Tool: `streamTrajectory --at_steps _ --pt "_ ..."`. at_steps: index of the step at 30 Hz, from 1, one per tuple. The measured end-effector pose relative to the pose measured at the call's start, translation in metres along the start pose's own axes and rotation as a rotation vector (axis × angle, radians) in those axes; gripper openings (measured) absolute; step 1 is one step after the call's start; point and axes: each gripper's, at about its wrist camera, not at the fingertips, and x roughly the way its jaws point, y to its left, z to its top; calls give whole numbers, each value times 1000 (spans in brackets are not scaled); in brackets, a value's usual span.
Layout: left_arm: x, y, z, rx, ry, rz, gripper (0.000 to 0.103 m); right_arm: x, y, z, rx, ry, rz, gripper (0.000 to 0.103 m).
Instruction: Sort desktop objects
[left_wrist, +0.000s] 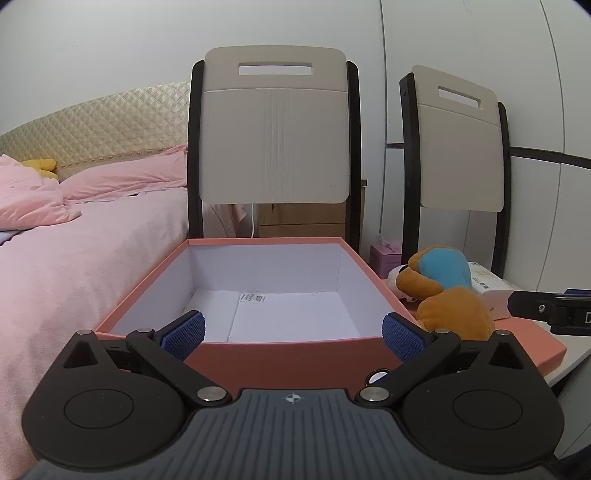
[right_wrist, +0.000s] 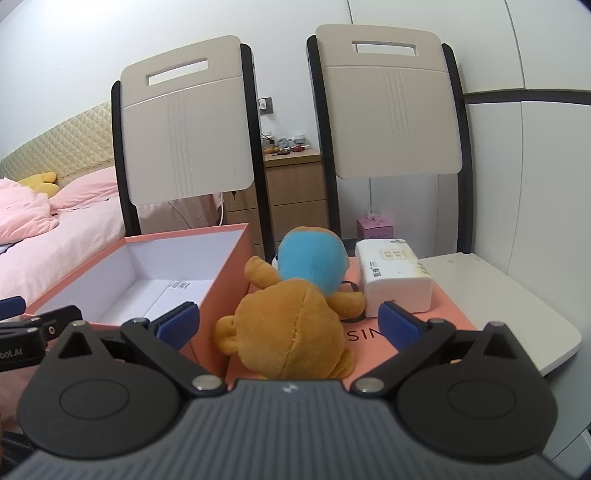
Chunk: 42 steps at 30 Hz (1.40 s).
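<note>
Bedroom with pink bed (left_wrist: 74, 240) and two chairs behind white table (right_wrist: 517, 295). Left gripper (left_wrist: 291, 332) spread wide, holding nothing, just before pink box (left_wrist: 295, 354). Right gripper (right_wrist: 288, 321) spread wide too, holding nothing, around plush toy (right_wrist: 291, 325). Toy right beside box, on pink lid (right_wrist: 424, 332). Tissue pack (right_wrist: 395, 273) on lid, right of toy.
</note>
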Motion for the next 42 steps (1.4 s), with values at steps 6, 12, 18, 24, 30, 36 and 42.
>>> streamTrajectory --at_steps 6,12,18,24,30,36,42 --pt "-2 7 3 -12 -8 6 103 5 4 -1 -33 34 -16 103" --pt "-3 14 3 -23 -19 12 103 10 13 -5 -89 26 -37 103" --pt "-2 21 1 -25 -26 20 103 9 12 -11 -103 2 -23 103" --pt "-2 24 4 -25 -32 29 103 14 10 -9 -64 8 -16 103" --pt "-2 24 1 -24 -40 21 103 15 14 -11 -68 7 -10 103" --pt "-2 24 -2 -23 -44 21 103 15 14 -10 -70 10 -10 103" --pt "-3 23 -2 -21 -45 21 103 15 12 -10 -63 10 -15 103"
